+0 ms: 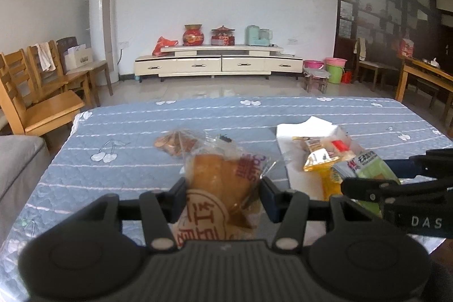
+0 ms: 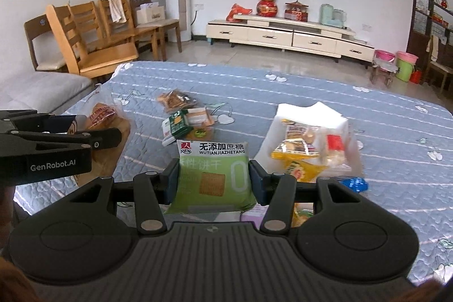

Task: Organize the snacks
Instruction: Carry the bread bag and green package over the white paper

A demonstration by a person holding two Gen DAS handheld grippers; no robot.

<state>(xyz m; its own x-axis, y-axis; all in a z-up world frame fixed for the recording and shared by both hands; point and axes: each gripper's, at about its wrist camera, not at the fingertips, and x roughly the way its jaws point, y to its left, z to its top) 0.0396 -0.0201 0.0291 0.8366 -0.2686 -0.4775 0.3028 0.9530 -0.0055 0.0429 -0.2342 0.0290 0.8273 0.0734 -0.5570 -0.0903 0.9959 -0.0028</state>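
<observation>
My left gripper (image 1: 223, 188) is shut on a clear-wrapped bread bun with red print (image 1: 223, 180), held above the blue quilted table (image 1: 127, 137). The left gripper also shows from the side in the right wrist view (image 2: 113, 136). My right gripper (image 2: 213, 174) is shut on a green biscuit packet (image 2: 213, 171), which also shows in the left wrist view (image 1: 371, 169). A white tray (image 2: 311, 118) at the right holds several snack packets, among them a yellow one (image 2: 297, 160).
Loose snacks lie mid-table: a brown cracker pack (image 2: 174, 101), a dark green packet (image 2: 177, 126) and small wrapped pieces. A blue wrapped candy (image 2: 354, 184) lies by the tray. Wooden chairs (image 2: 93, 47) stand beyond the table's far left edge.
</observation>
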